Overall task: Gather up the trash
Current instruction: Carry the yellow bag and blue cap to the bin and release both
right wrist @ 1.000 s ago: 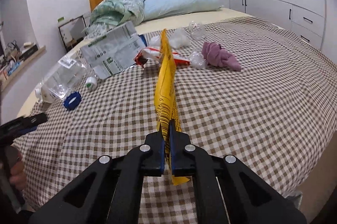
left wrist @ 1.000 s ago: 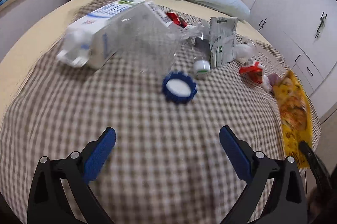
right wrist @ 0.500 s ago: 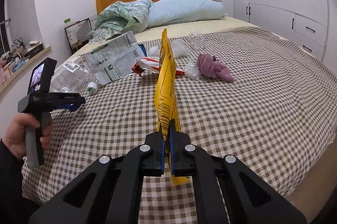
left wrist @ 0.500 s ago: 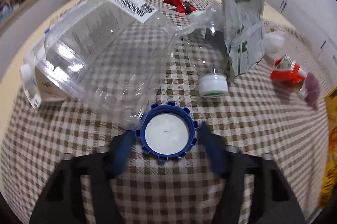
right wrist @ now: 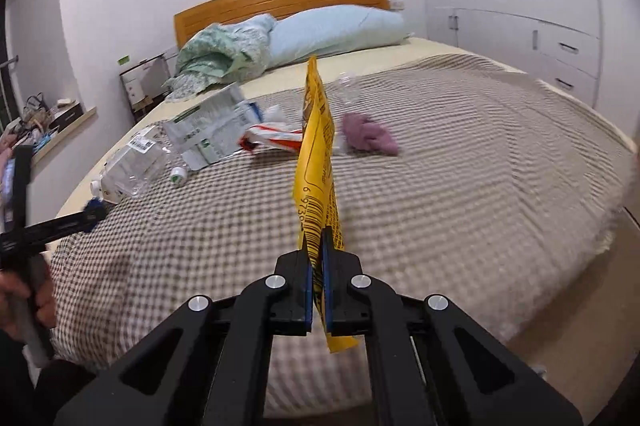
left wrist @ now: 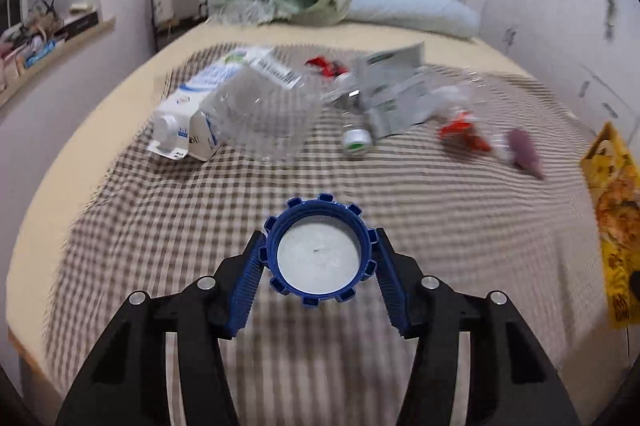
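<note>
Blue ribbed cap (left wrist: 319, 256) lifted, yellow wrapper (right wrist: 318, 161) upright

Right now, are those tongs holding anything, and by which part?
Yes. The left tongs grip a blue cap by its ribbed rim, on opposite sides. The right tongs pinch a yellow wrapper near its bottom edge.

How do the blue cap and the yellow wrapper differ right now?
The blue cap is a rigid, notched ring with a white inside; the yellow wrapper is a flat, printed film with a barcode. The cap sits between the left gripper pads with the jaws partly spread; the wrapper is pinched edge-on in the nearly closed right gripper and stands up from it. Both are held off the checked bedspread.
</note>
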A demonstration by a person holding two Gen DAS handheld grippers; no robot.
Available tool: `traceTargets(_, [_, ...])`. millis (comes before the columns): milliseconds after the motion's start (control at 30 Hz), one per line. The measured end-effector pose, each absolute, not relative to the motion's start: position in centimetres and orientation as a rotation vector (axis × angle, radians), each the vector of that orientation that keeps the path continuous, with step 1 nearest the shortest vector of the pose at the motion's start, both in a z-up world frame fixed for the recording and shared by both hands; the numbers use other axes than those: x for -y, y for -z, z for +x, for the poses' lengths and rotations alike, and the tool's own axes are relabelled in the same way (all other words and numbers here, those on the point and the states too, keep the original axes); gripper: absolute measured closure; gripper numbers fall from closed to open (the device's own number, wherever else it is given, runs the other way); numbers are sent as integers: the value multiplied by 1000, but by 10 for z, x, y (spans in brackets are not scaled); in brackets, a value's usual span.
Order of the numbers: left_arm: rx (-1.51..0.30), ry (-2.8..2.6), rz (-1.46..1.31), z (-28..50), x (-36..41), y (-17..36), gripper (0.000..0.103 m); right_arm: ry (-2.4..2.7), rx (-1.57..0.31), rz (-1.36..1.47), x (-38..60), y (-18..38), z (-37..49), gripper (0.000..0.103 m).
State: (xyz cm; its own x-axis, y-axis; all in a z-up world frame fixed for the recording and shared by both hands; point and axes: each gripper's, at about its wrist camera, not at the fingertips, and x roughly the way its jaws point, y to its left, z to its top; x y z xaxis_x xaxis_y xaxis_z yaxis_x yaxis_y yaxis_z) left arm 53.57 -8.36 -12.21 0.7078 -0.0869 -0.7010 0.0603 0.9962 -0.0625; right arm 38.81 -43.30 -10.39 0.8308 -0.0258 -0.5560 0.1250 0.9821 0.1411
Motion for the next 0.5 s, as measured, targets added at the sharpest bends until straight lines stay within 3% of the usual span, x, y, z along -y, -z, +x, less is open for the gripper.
traceTargets(267, [-701, 477, -43, 422, 174, 82, 52, 284, -626, 182, 531, 107, 268, 99])
traceTargets(500, [-832, 741, 38, 367, 285, 113, 52, 378, -819, 268, 588, 194, 195, 99])
